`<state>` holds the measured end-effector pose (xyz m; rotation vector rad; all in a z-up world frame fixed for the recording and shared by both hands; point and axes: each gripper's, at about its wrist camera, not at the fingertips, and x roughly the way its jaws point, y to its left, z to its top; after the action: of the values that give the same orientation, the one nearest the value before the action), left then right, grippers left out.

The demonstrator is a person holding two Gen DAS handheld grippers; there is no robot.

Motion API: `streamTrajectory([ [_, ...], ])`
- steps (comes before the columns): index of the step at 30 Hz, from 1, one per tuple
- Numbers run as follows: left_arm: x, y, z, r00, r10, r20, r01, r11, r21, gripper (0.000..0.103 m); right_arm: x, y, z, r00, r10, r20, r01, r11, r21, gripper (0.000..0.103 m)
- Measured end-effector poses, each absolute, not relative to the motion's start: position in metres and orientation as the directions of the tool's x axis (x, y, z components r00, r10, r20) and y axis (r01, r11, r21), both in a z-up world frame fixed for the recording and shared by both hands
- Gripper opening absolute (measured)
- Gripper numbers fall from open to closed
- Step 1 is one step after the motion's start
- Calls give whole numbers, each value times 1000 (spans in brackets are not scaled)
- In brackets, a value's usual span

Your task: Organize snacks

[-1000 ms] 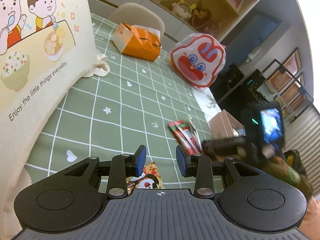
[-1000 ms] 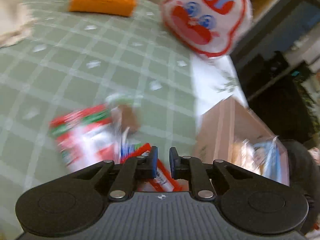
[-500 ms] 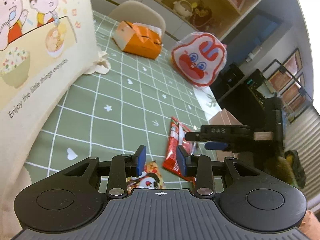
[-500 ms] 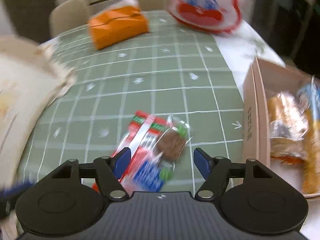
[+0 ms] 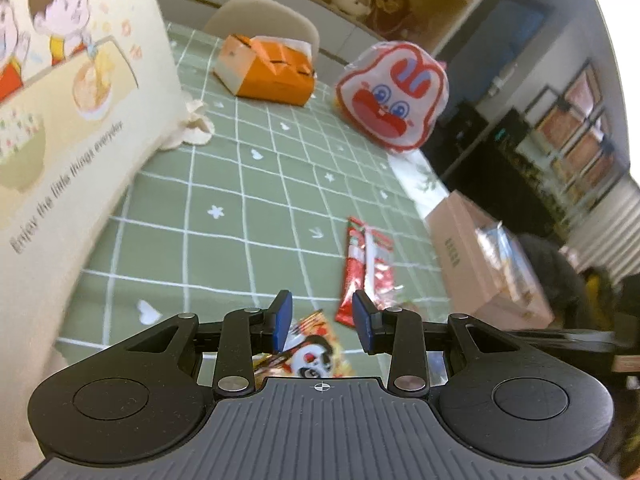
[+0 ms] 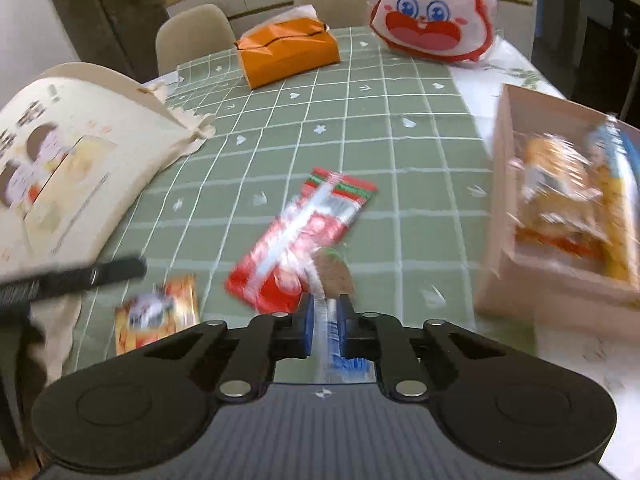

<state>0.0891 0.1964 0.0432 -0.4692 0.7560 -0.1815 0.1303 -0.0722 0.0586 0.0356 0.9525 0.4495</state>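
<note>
Green checked cloth (image 6: 360,128) covers the table in front of me, with an orange tissue box (image 6: 286,50) and a rabbit-faced bag (image 6: 434,12) at its far end and a cream tote bag (image 6: 68,168) printed with cartoon children lying off to my left.

My right gripper (image 6: 325,322) has its blue pads drawn close together on the near end of a clear-wrapped snack packet (image 6: 328,280), the wrapper's seam pinched between them. Motion blur keeps me from reading that packet well; I can make out something brown inside and blue print near my fingers. Just beyond it, touching or overlapping it, lies a long red snack packet (image 6: 304,236) flat on the cloth, angled away toward the upper right. A pink cardboard box (image 6: 500,208) sits at the table's right edge, near that gripper, already holding several wrapped snacks (image 6: 560,184).

My left gripper (image 5: 322,322) hangs low over the near edge of the cloth with its jaws partly apart and nothing between them. A small orange panda packet (image 5: 312,356) lies directly beneath and just behind its fingertips, and the red packet's tail end lies just ahead of the right-hand fingertip (image 5: 362,318).
</note>
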Motion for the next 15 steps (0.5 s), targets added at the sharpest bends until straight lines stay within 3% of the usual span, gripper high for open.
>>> streamTrajectory([
  [4, 68, 198, 44, 690, -266, -673, -20, 922, -386, 37, 102, -111, 52, 561, 294, -774, -304, 943, 138, 12],
  [6, 56, 202, 43, 666, -244, -705, -52, 927, -371, 37, 90, -123, 46, 626, 208, -751, -290, 957, 24, 20],
  [8, 45, 207, 40, 643, -248, -724, -80, 919, -386, 37, 81, -134, 37, 637, 208, -742, -304, 953, 5, 50],
  [9, 41, 209, 39, 638, -257, -726, -100, 907, -408, 37, 78, -140, 34, 630, 238, -739, -317, 948, 35, 56],
  [15, 58, 190, 37, 648, -308, -696, -109, 867, -486, 39, 52, -153, 21, 665, 293, -687, -338, 938, 73, 59],
])
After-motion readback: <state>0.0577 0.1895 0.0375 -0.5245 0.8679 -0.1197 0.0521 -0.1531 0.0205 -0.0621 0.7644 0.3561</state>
